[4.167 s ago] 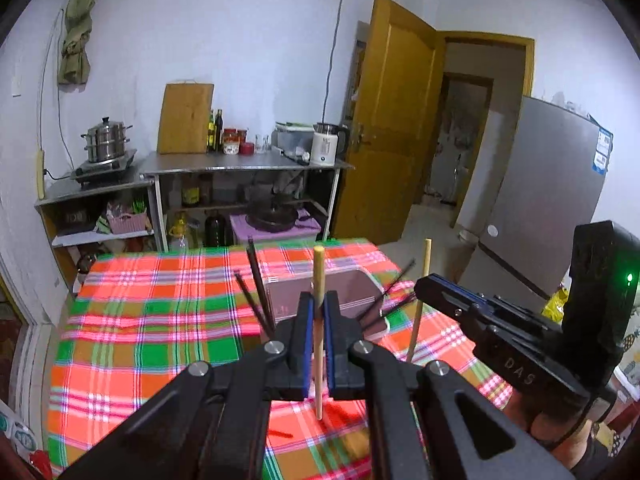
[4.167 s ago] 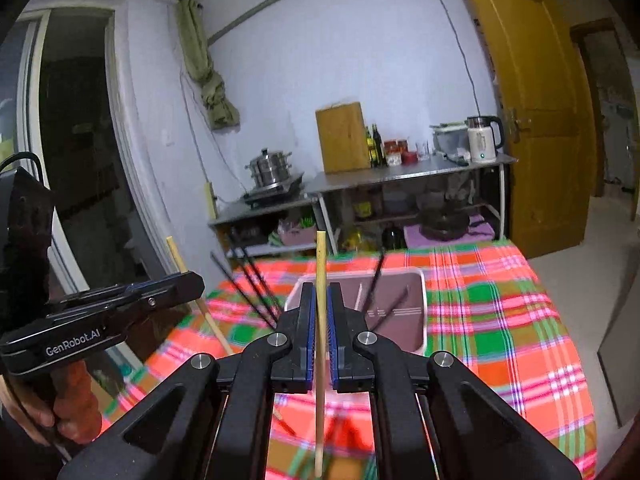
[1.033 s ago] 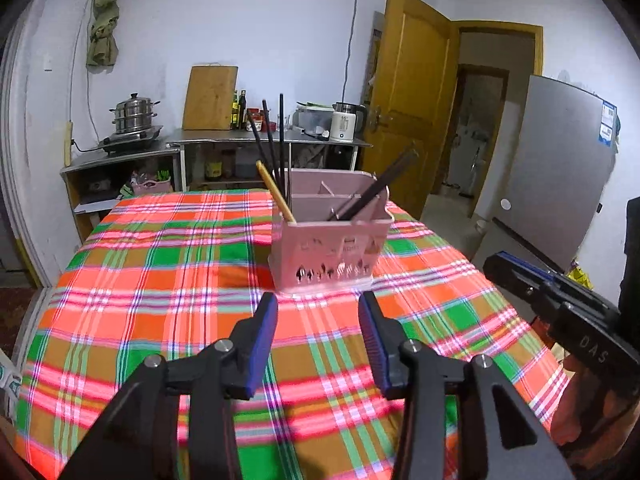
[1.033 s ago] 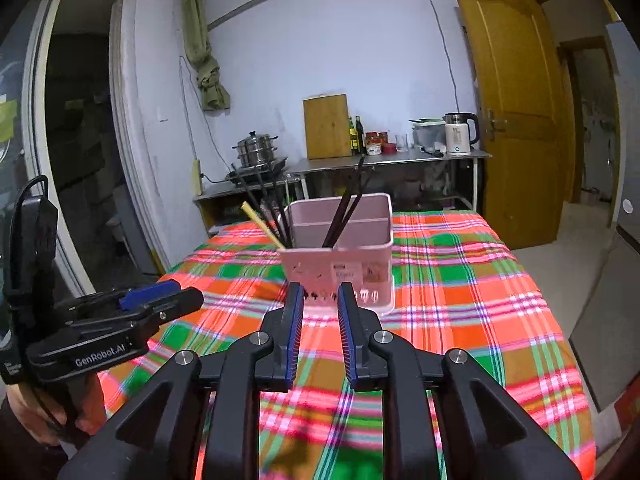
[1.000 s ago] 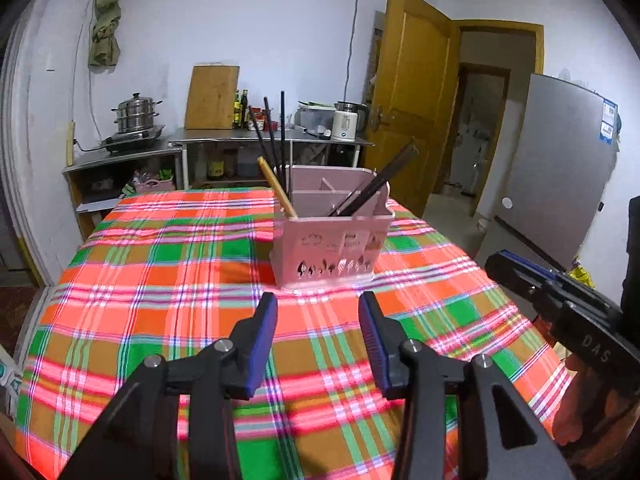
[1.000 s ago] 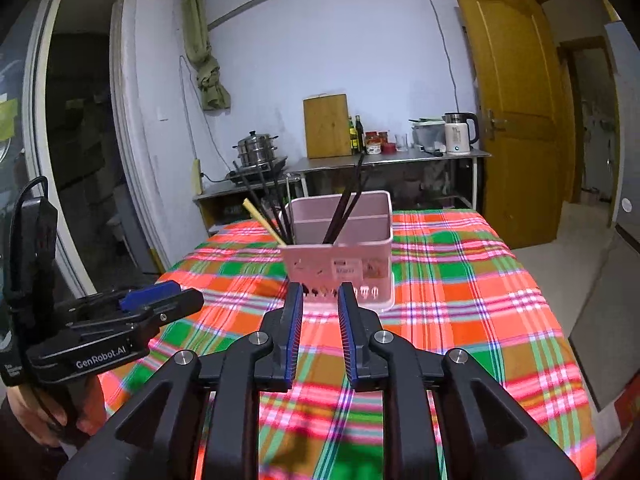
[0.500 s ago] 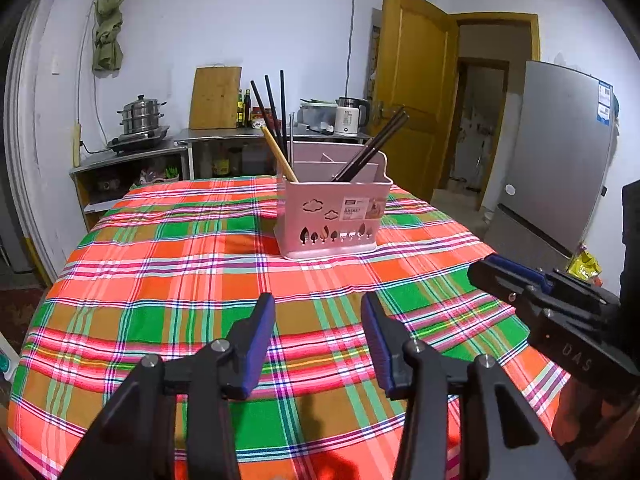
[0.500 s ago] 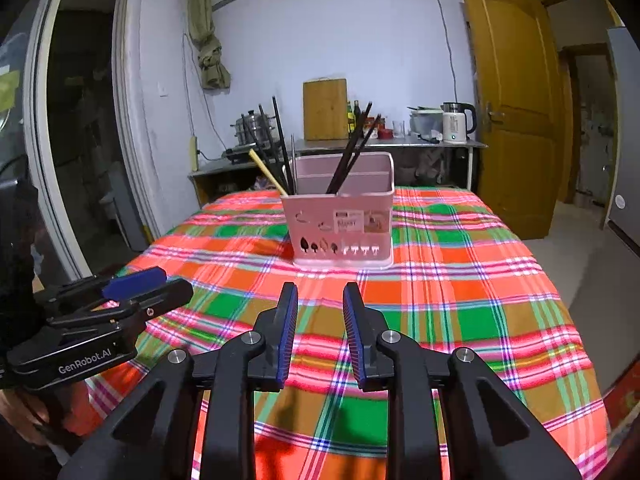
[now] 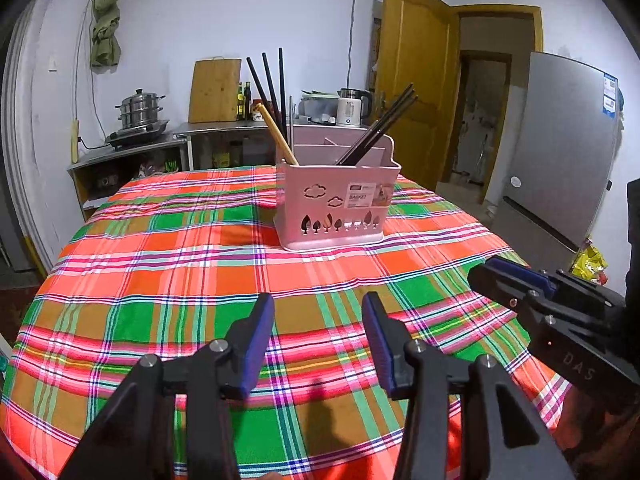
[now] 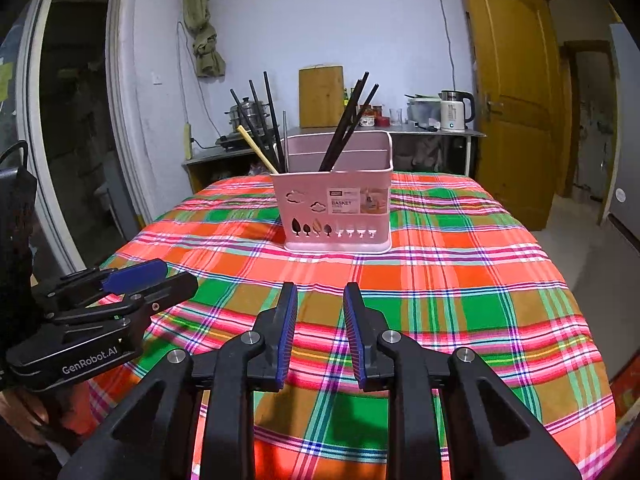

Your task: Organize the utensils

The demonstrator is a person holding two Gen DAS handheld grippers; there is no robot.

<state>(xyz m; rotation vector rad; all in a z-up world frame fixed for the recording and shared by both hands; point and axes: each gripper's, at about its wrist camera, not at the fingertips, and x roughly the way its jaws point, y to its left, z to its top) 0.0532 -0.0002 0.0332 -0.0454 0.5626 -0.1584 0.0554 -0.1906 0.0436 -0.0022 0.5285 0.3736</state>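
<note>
While both grippers hang empty over the cloth, the tally reads so:
Holder: pink plastic utensil basket (image 10: 334, 208) stands upright on the red-and-green plaid tablecloth (image 10: 460, 280); black chopsticks (image 10: 348, 124) and one pale wooden chopstick (image 10: 258, 150) lean inside
Left gripper (image 9: 318, 334): jaws released, nothing between
Right gripper (image 10: 320, 324): jaws apart, narrower, empty
Remaining: no loose utensil visible on the cloth; sorting looks finished

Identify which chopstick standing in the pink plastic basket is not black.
The pale wooden chopstick, leaning at the pink plastic basket's left end; all others are black.
</note>
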